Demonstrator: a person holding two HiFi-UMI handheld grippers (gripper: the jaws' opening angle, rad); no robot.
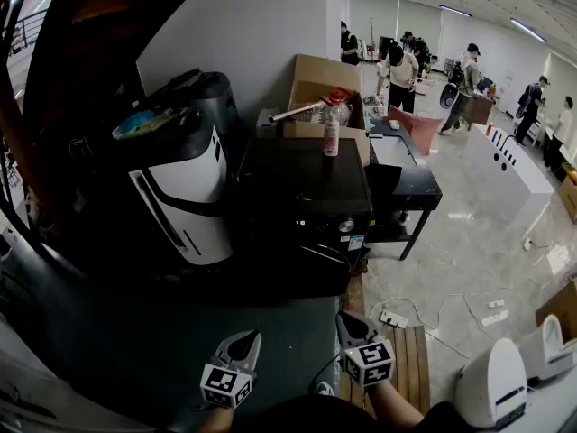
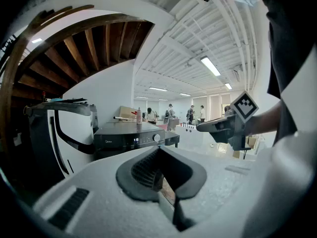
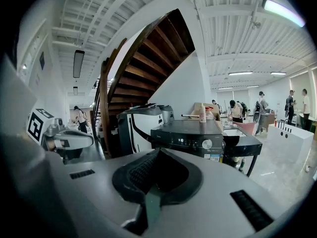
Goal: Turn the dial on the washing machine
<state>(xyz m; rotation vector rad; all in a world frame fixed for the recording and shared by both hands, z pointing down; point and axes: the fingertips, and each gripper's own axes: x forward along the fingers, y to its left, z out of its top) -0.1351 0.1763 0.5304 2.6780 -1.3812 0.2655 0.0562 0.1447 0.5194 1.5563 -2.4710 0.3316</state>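
The black washing machine (image 1: 302, 197) stands in the middle of the head view, with its round silver dial (image 1: 346, 226) on the front panel at the right. Both grippers hang low in front of it, well short of the dial. My left gripper (image 1: 247, 341) is shut and holds nothing. My right gripper (image 1: 348, 321) is also shut and empty. In the left gripper view the dial (image 2: 157, 138) shows beyond the shut jaws, with the right gripper (image 2: 218, 127) off to the right. The right gripper view has the dial (image 3: 207, 144) ahead and the left gripper (image 3: 69, 139) at the left.
A white and black appliance (image 1: 180, 188) stands left of the machine. A bottle (image 1: 332, 133) stands on its top, before cardboard boxes (image 1: 325, 84). A black table (image 1: 415, 188) is at the right. A power strip (image 1: 393, 318), cables and white units (image 1: 491, 386) lie on the floor. Several people stand far back.
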